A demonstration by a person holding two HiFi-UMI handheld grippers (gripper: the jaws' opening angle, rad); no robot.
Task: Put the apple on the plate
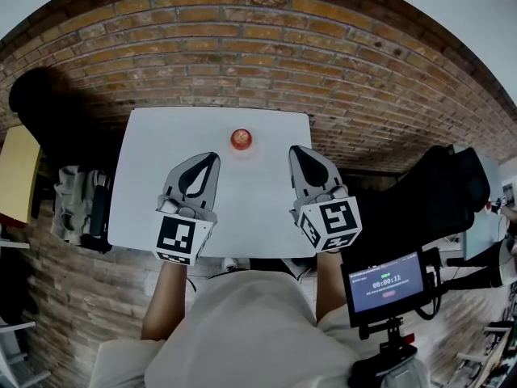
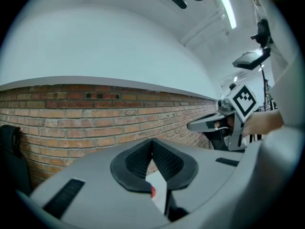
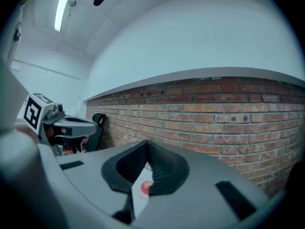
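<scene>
Both forearms reach forward side by side, holding the left gripper (image 1: 214, 157) and right gripper (image 1: 294, 149) about level over the white table (image 1: 145, 192), each with its jaws closed together on nothing. Beyond and between their tips, the red apple (image 1: 241, 139) sits on the table's far half, short of the brick wall (image 1: 242, 47). What lies directly under the apple is too small to tell.

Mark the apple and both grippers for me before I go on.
apple (image 1: 241, 139), head view, centre of its red top.
left gripper (image 1: 215, 157), head view, the tip where its closed fingers meet.
right gripper (image 1: 293, 149), head view, the tip where its closed fingers meet.
</scene>
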